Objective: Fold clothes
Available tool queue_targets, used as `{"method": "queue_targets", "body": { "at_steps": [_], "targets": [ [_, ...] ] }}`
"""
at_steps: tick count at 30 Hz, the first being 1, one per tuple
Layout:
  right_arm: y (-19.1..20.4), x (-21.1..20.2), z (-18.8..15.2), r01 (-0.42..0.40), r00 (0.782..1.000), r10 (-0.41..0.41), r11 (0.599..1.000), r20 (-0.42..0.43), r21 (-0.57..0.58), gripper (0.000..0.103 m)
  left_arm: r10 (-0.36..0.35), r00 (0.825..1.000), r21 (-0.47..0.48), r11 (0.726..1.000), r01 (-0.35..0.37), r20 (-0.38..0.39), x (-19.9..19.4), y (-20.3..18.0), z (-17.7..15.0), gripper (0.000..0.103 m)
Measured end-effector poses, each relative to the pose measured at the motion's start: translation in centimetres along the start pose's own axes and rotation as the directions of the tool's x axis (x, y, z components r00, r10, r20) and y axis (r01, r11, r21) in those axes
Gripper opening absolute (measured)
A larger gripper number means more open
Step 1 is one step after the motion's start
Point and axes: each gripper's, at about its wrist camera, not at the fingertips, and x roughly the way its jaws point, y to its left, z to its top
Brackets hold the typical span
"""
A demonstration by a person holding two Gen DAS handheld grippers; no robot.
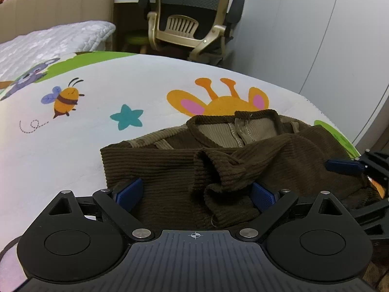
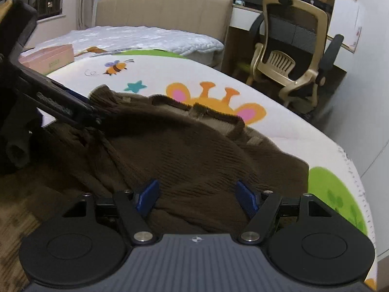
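A dark brown ribbed sweater [image 1: 170, 165] with a tan inner collar lies on a cartoon-print blanket [image 1: 121, 85], sleeves folded across its body. My left gripper [image 1: 197, 194] is open, its blue pads either side of the sweater's near hem and a sleeve cuff [image 1: 218, 170]. My right gripper [image 2: 197, 197] is open over the sweater's [image 2: 194, 150] near edge on the right side. The right gripper shows at the right edge of the left wrist view [image 1: 352, 168]; the left gripper shows at the left of the right wrist view [image 2: 60, 104].
The blanket [image 2: 279, 133] covers a bed with a beige headboard [image 2: 163, 12] and grey quilt [image 2: 145, 39]. A pink box [image 2: 48, 57] lies at the far left. An office chair [image 1: 192, 19] stands beyond the bed, white wardrobe doors [image 1: 304, 36] to the right.
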Motion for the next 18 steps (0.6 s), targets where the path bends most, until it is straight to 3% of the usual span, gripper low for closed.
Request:
{"method": "queue_targets", "body": {
  "at_steps": [6,11,15,18],
  "targets": [
    [-2.5,-1.5,1.6,-0.025,0.999,0.024,0.998,0.022,0.060,0.073,-0.022,1.000,0.006,1.000,0.023,-0.008,-1.8,1.2,0.4,0.097],
    [-7.6,-0.3,1.8,0.027,1.000,-0.024,0.969,-0.014,0.247,0.069,-0.036,0.999,-0.131,0.991,0.030,-0.041,-2.6,5.3,0.8,0.097],
    [-8.6,1.9,0.3,0.073,0.995,-0.053,0.966,-0.087,0.249,0.065,-0.019,0.998,-0.190,0.982,0.006,-0.065,-2.3,7.3,0.5,0.097],
    [-10.0,0.9,1.6,0.048,0.998,-0.032,0.955,-0.059,0.293,0.065,-0.082,0.995,-0.279,0.958,0.062,-0.064,-2.0,8.5,0.8,0.097]
  ]
}}
